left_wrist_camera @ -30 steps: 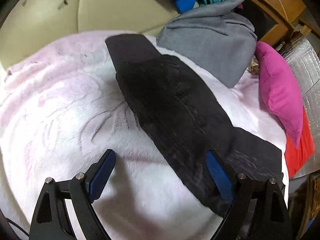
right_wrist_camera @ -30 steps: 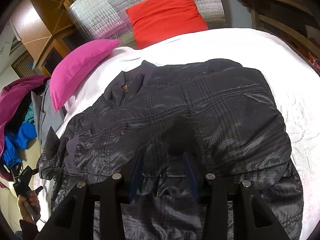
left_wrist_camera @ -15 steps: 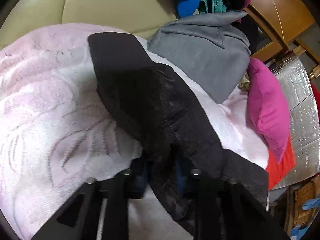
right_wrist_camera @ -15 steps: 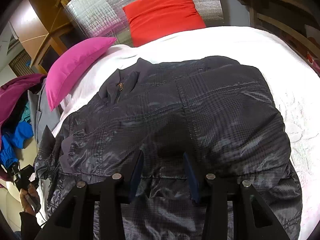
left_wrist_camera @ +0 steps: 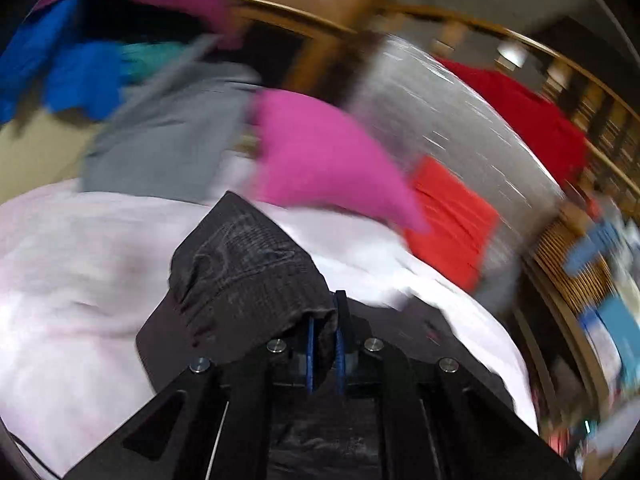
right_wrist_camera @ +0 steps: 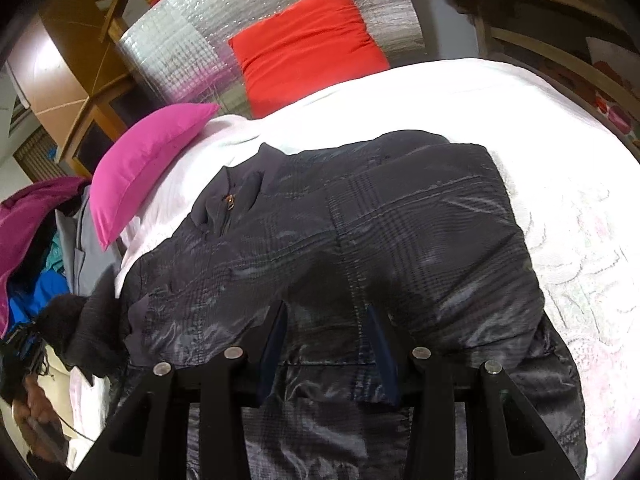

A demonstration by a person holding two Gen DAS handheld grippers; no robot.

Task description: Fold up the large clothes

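On the bed [right_wrist_camera: 560, 128], a dark glossy plaid jacket [right_wrist_camera: 400, 232] is lying spread; the left gripper [left_wrist_camera: 324, 344] is clamping its sleeve [left_wrist_camera: 248, 264], while the right gripper [right_wrist_camera: 328, 340] jaws are standing apart.

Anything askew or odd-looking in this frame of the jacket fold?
Nothing damaged. The dark jacket lies across the bed with one sleeve bunched in the shut left gripper. The left wrist view is heavily motion-blurred. The right gripper rests on the hem.

Left tool [left_wrist_camera: 324, 344]: black angular frame, blue pads on the finger insides, four round silver screws across the linkage. Right tool [right_wrist_camera: 328, 344]: same black frame, dark blue pads, four silver screws. Markings: none legible.
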